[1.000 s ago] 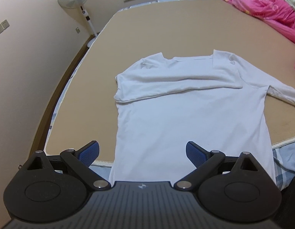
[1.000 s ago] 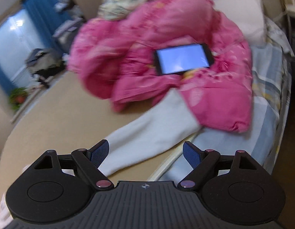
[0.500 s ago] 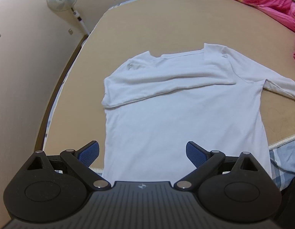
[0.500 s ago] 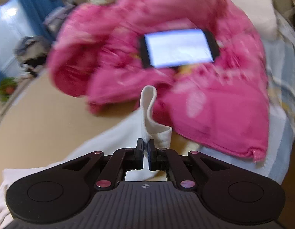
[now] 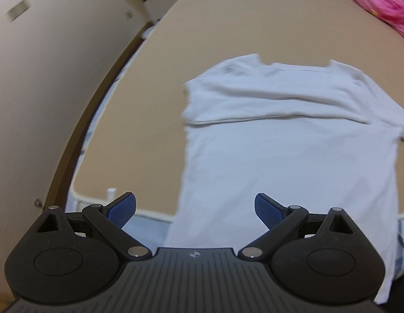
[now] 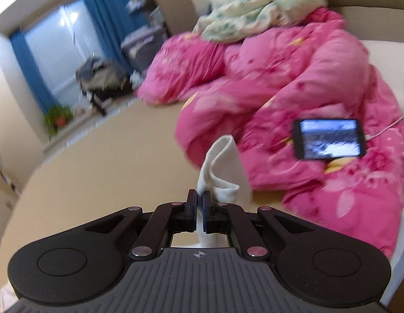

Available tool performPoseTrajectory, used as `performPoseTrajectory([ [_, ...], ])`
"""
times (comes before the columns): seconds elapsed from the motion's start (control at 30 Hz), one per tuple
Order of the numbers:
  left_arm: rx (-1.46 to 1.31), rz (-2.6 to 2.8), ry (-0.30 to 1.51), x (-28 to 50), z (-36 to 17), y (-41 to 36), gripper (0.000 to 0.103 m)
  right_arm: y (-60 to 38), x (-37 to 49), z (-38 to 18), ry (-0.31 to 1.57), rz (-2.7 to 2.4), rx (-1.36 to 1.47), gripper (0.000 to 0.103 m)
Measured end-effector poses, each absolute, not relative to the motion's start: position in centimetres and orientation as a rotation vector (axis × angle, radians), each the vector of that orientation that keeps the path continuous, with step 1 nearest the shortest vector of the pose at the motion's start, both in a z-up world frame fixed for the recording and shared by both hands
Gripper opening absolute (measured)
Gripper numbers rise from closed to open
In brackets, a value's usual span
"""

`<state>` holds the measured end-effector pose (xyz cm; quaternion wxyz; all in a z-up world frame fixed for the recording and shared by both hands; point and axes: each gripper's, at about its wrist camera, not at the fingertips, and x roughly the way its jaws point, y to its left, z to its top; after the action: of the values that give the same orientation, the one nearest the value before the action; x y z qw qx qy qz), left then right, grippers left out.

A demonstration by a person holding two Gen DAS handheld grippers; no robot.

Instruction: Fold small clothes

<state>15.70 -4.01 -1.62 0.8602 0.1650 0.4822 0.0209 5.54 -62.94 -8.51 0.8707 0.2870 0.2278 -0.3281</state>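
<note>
A white long-sleeved shirt (image 5: 288, 140) lies flat on the tan bed cover, neck away from me, its left sleeve folded across the chest. My left gripper (image 5: 195, 210) hangs open above the shirt's near hem, nothing between its blue pads. In the right wrist view my right gripper (image 6: 199, 203) is shut on the cuff of the shirt's other sleeve (image 6: 222, 167), which stands up lifted off the bed in front of the jaws.
A pink quilt (image 6: 306, 104) is heaped on the bed's right side, with a lit phone (image 6: 329, 138) and its cable on it. A pale green blanket (image 6: 259, 5) lies behind. A wall (image 5: 45, 91) runs along the bed's left edge. A window with blue curtains (image 6: 66, 52) stands far back.
My right gripper shut on the sleeve cuff and lifted it off the bed, swinging left. The left gripper stayed open and came closer over the shirt's hem.
</note>
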Motion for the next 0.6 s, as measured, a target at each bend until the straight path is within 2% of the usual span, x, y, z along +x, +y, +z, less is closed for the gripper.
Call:
performPoseTrajectory([
  [0.33, 0.173, 0.222, 1.025, 19.9, -1.3, 8.4, 0.099, -50.2, 18.5, -1.4, 0.5, -0.482, 0.407, 0.003],
  [0.5, 0.152, 0.285, 1.051, 22.2, -2.3, 12.7, 0.099, -36.9, 27.9, 2.0, 0.498, -0.237, 0.334, 0.003],
  [0.6, 0.133, 0.301, 1.045, 22.9, -2.4, 14.5, 0.099, -27.4, 33.3, 1.8, 0.533, -0.078, 0.292, 0.003],
])
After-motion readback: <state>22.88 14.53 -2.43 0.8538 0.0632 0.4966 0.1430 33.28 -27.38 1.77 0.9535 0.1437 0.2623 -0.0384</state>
